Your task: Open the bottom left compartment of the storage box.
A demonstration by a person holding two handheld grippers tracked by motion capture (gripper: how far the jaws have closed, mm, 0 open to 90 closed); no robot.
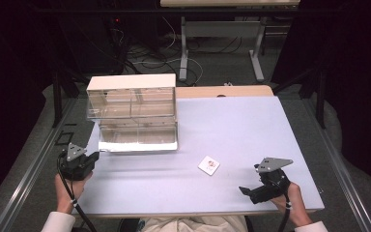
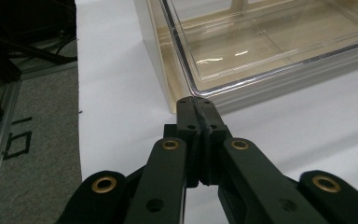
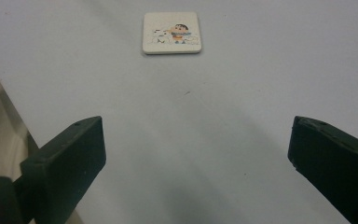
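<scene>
A clear plastic display case (image 1: pixel 134 113) with a white top and base stands at the table's back left; its near corner (image 2: pixel 177 100) fills the left gripper view. My left gripper (image 1: pixel 94 157) rests at the table's left edge, shut with nothing between its jaws, tips (image 2: pixel 196 103) just short of that corner. A small square white coaster (image 1: pixel 208 165) with a cartoon print lies flat near the table's middle front. My right gripper (image 1: pixel 245 191) sits at the front right, open and empty, aimed at the coaster (image 3: pixel 171 32) some way ahead of it.
The white table (image 1: pixel 241 125) has its left edge beside grey carpet and a metal rail (image 2: pixel 0 135). A wooden strip (image 1: pixel 222 91) runs behind the table. Desk legs and cables (image 1: pixel 188 53) stand on the floor farther back.
</scene>
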